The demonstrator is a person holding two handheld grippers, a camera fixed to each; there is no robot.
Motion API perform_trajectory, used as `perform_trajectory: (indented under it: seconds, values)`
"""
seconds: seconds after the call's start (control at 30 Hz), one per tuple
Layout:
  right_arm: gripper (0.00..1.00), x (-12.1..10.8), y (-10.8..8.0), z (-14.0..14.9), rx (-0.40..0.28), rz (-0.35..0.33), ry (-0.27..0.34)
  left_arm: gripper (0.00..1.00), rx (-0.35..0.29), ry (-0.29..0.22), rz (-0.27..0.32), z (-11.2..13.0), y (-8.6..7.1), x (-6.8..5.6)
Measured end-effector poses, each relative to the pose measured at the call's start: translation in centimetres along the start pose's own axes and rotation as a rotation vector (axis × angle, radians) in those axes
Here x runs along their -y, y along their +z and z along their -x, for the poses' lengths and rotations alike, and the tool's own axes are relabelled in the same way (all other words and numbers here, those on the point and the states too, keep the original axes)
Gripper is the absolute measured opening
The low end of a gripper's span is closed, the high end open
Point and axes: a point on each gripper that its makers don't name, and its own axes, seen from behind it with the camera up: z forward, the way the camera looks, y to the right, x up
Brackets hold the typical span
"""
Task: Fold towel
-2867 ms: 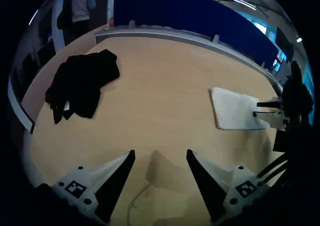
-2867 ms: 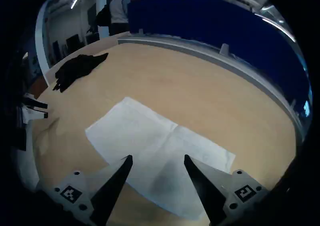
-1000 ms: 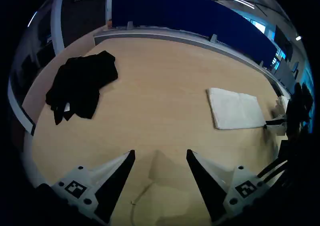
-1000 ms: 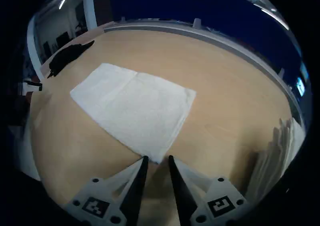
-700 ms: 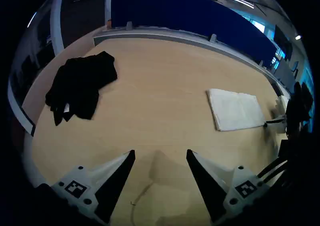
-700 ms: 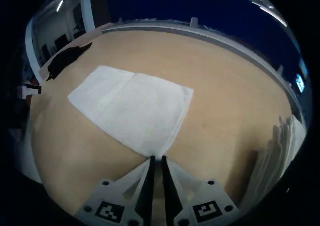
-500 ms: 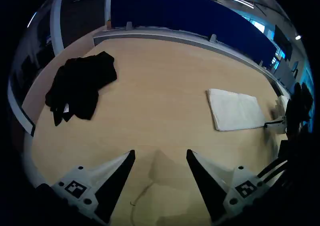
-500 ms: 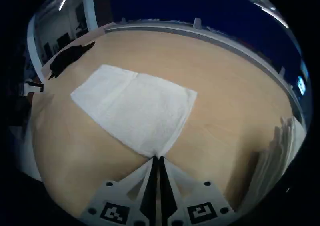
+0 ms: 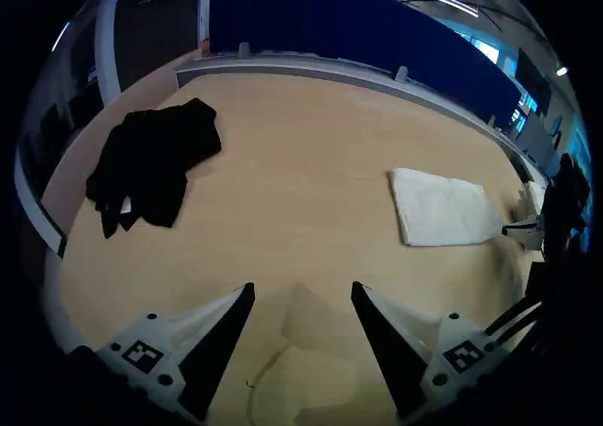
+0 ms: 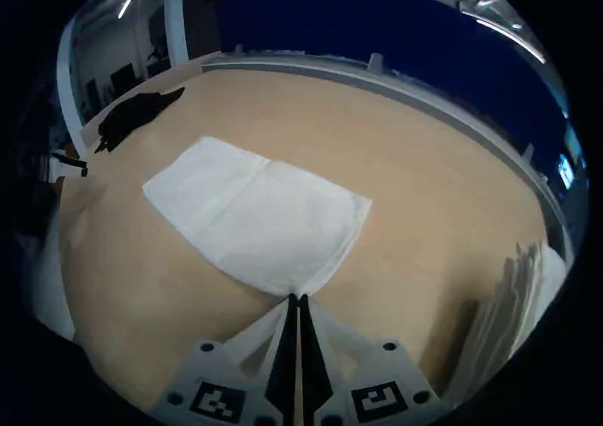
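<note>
Our right gripper (image 10: 296,296) has its two fingers pressed together on the near corner of the white rectangular cloth towel (image 10: 256,219) — the corner is drawn to a point between the tips. The towel lies flat, with a crease across it, on the light wooden table (image 10: 422,170). Our left gripper (image 9: 301,284) hovers over bare tabletop with fingers spread wide, holding nothing, and the towel sits well off to its right. A crumpled black garment (image 9: 151,162) lies well apart — toward the table's left edge.
</note>
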Motion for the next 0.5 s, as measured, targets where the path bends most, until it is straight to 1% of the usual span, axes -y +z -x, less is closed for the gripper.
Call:
perform_trajectory:
  seconds: [0.2,0.37,0.5]
  values:
    - [0.02,0.1,-0.9,-2.3,-0.037,0.005,-0.034,0.95,-0.007,-0.003,0.0,-0.1,-0.3,0.2]
    - [0.02,0.6,-1.6,-5.1,-0.074,0.002,-0.072,0.96,-0.011,-0.006,0.001,-0.1,-0.6,0.2]
    - [0.02,1.3,-1.7,-7.5,-0.105,0.001,-0.109,0.95,-0.019,-0.011,0.001,-0.3,-0.7,0.1]
